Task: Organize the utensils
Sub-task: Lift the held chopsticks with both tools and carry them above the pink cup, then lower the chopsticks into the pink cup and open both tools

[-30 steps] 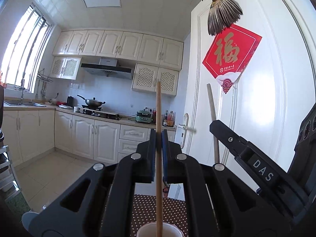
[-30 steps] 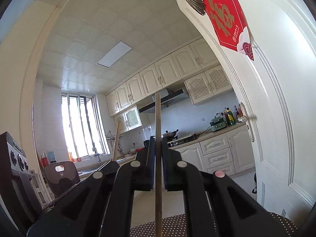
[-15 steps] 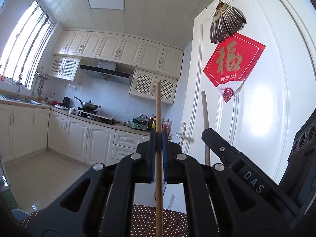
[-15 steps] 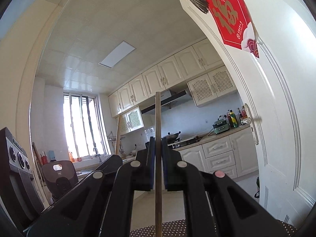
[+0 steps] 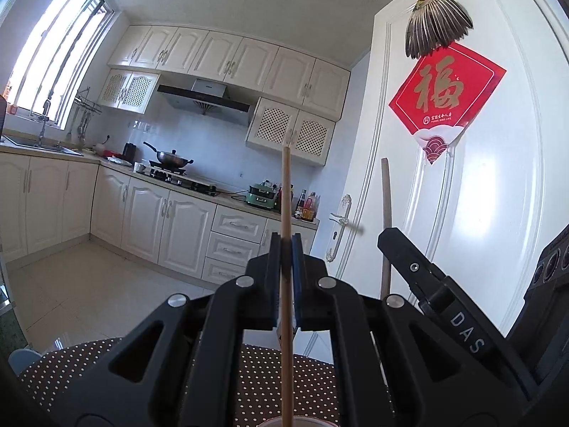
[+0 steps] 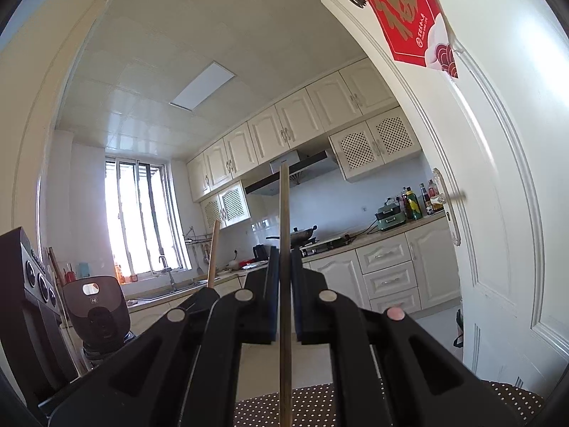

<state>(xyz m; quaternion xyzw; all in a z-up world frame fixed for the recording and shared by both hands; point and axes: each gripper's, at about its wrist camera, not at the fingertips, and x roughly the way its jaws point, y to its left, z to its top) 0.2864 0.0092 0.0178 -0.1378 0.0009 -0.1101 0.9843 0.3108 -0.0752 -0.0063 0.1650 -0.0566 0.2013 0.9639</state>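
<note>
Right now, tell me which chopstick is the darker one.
The right gripper's chopstick: dull dark brown, while the left gripper's chopstick is pale tan.

Two upright wooden chopsticks, a light one (image 5: pixel 286 213) and a darker one (image 6: pixel 284 235), each clamped between black tongs

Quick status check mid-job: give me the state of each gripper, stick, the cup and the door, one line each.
Left gripper: shut on a light wooden chopstick.
Light wooden chopstick: upright, lower end at the white cup's rim.
Right gripper: shut on a darker wooden chopstick.
Darker wooden chopstick: upright, clamped between the jaws.
White cup: only its rim shows; contents hidden.
White panelled door: appears swung open into the kitchen.
</note>
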